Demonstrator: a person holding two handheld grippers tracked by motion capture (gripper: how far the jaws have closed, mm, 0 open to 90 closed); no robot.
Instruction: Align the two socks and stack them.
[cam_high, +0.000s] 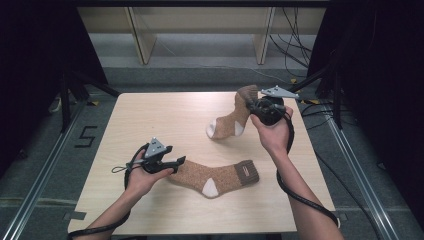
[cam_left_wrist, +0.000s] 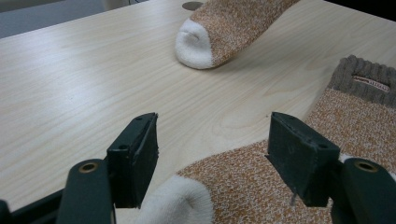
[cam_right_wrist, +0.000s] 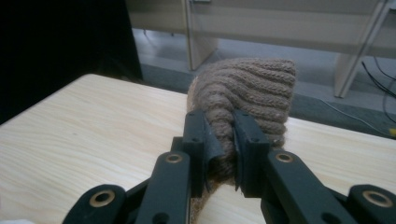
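High view: my right gripper (cam_high: 261, 106) clamps far sock (cam_high: 235, 117) cuff, frame upper right | left gripper (cam_left_wrist: 212, 156) fingers apart over near sock (cam_left_wrist: 280, 186) toe | next, I judge: close on toe.

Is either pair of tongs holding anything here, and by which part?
The right tongs clamp the far brown speckled knit sock by its ribbed cuff. The left tongs are open, holding nothing.

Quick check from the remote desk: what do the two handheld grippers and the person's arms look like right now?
Both grippers, left gripper and right gripper, are black, each with two flat-padded jaws on arms with brass-coloured rivets. A grey three-cornered plate tops each. A thick black cable trails from each along the forearm. The forearms are bare, no sleeves in view.
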